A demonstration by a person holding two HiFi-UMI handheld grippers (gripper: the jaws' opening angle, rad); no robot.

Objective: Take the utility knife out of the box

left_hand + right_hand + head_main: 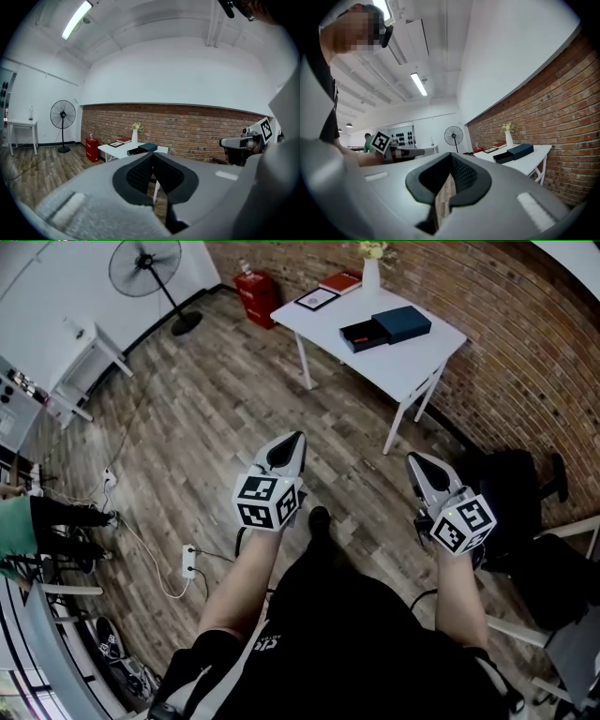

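A dark box (384, 329), with a black part beside a blue part, lies on the white table (412, 367) far ahead by the brick wall. No utility knife is visible. My left gripper (291, 439) and right gripper (413, 458) are held over the wooden floor, well short of the table, both shut and empty. In the left gripper view the shut left gripper (152, 157) points toward the box (143, 148), and the right gripper (236, 142) shows at the side. In the right gripper view the right gripper (451, 157) is shut, with the box (514, 153) to its right.
On the table also stand a vase (371, 273), a red book (340, 280) and a framed picture (317, 299). A red case (255, 296) and a fan (145, 268) stand beyond. A black chair (516, 488) is at my right. A power strip (188, 561) lies on the floor.
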